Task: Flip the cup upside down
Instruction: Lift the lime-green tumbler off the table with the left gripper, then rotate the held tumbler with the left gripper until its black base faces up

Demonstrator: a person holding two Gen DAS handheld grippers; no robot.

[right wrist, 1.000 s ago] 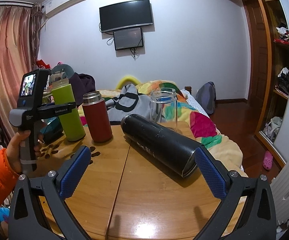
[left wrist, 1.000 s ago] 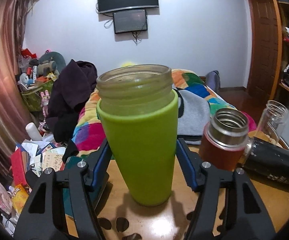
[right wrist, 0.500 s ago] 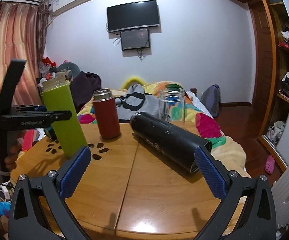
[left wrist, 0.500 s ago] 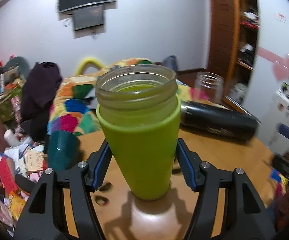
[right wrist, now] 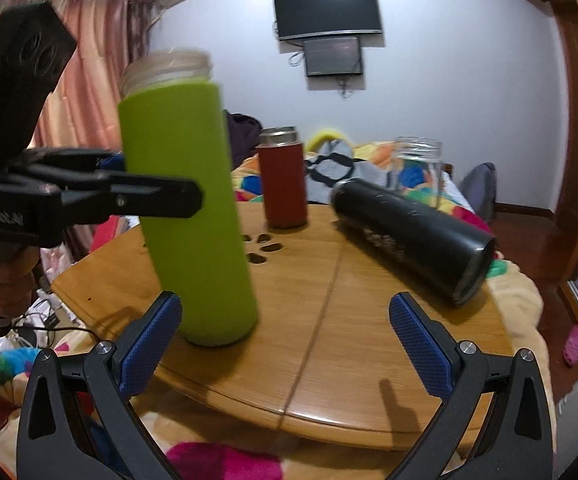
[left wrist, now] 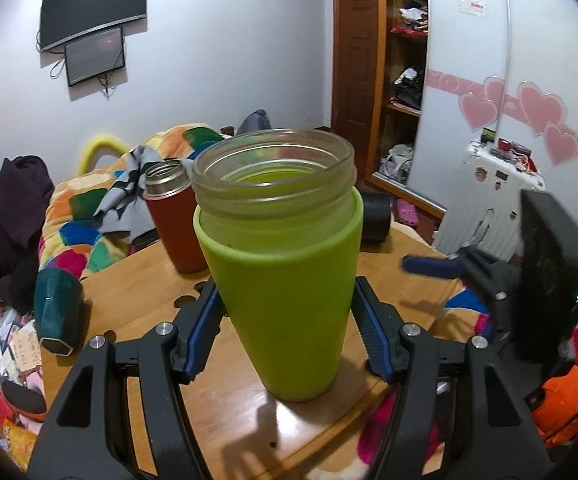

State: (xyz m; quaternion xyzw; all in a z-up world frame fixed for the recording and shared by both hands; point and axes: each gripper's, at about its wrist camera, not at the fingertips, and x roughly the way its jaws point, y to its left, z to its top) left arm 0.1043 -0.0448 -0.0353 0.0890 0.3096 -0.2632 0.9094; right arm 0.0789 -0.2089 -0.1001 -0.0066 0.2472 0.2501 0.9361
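Observation:
The cup is a tall glass one in a lime-green sleeve [left wrist: 285,280], mouth up. My left gripper [left wrist: 287,320] is shut on its middle, blue pads against both sides. In the right wrist view the green cup [right wrist: 193,208] leans slightly, its base at or just above the wooden table [right wrist: 329,320] near the front left; I cannot tell if it touches. The left gripper [right wrist: 137,196] clamps it from the left. My right gripper [right wrist: 285,332] is open and empty, low at the table's front edge, just right of the cup.
A red flask [right wrist: 283,178] stands behind the cup. A black bottle [right wrist: 413,236] lies on its side at the right, with a clear glass jar [right wrist: 417,168] behind it. A dark teal cup [left wrist: 55,308] lies at the table's left edge. A bed lies beyond.
The left gripper has carried the green cup from the table's back left to the front, swinging its view rightward. The right gripper has moved in lower and closer to the cup.

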